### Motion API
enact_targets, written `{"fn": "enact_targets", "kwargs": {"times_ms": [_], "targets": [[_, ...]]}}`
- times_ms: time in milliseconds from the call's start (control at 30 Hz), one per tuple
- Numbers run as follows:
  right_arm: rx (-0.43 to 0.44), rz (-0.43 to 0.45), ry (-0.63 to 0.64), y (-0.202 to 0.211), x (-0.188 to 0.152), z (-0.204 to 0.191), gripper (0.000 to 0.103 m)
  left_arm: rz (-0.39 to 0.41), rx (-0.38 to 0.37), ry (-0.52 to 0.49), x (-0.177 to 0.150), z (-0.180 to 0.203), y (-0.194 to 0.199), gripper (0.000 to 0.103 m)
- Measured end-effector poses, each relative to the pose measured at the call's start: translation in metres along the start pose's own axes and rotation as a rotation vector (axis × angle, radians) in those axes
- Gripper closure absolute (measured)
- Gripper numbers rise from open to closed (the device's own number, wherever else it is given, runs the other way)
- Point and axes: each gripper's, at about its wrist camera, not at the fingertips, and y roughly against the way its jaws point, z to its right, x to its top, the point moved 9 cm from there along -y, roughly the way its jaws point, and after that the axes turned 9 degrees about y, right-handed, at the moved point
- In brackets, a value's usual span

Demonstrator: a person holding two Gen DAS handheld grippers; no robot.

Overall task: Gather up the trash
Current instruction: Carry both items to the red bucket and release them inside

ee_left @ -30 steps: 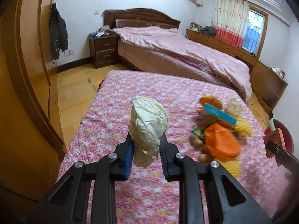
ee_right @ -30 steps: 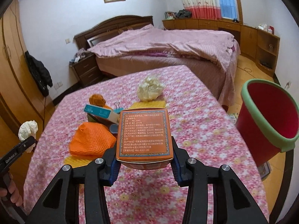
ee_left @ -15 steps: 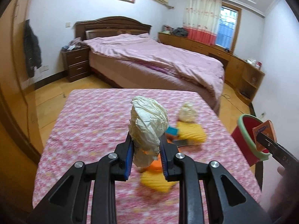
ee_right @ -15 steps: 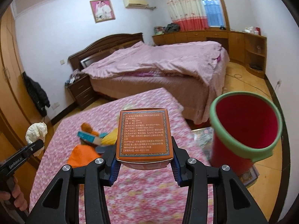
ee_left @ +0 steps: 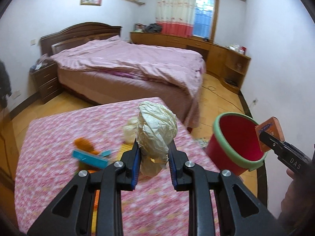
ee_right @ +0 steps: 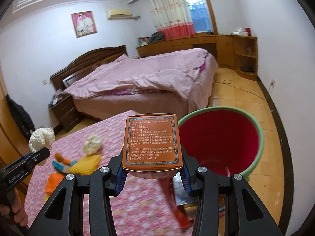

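Note:
My left gripper (ee_left: 154, 158) is shut on a crumpled ball of white paper (ee_left: 155, 131), held above the flowered table (ee_left: 51, 137). My right gripper (ee_right: 152, 172) is shut on an orange carton (ee_right: 152, 143) with printed text, held just left of the red bucket with a green rim (ee_right: 222, 139) that stands on the floor past the table's right edge. In the left wrist view the bucket (ee_left: 236, 143) sits to the right, with the carton (ee_left: 270, 132) at its rim. More trash lies on the table: another paper ball (ee_right: 92, 141), a teal box (ee_left: 89, 158), yellow and orange pieces (ee_right: 86, 164).
A bed with a pink cover (ee_left: 128, 66) stands beyond the table, a dark nightstand (ee_left: 46, 80) to its left. Wooden cabinets (ee_right: 226, 49) run along the far wall under the window. Printed paper (ee_right: 183, 192) lies on the floor beside the bucket.
Both grippers have swung right and risen, each keeping its load. The bucket has come into the left wrist view and now fills the right wrist view's right half; the trash pile has slid left.

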Motion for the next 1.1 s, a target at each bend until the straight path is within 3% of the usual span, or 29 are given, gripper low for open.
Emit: {"fn": "enact_targets", "kwargs": {"times_ms": [333, 633, 1000, 1100], "targets": [[-0.068, -0.03, -0.089, -0.017, -0.006, 0.076, 0.056, -0.078, -0.106, -0.107, 0.001, 0.097, -0.058, 0.078], [-0.106, -0.104, -0.172, -0.043, -0.023, 0.128, 0.056, -0.172, -0.208, -0.156, -0.025, 0.171, -0.123, 0.078], [-0.143, -0.154, -0.212, -0.058, -0.041, 0.151, 0.055, -0.261, -0.254, -0.187, -0.058, 0.204, -0.165, 0.078], [-0.141, -0.152, -0.225, -0.058, -0.042, 0.155, 0.055, -0.283, -0.254, -0.179, -0.062, 0.205, -0.172, 0.071]]}}
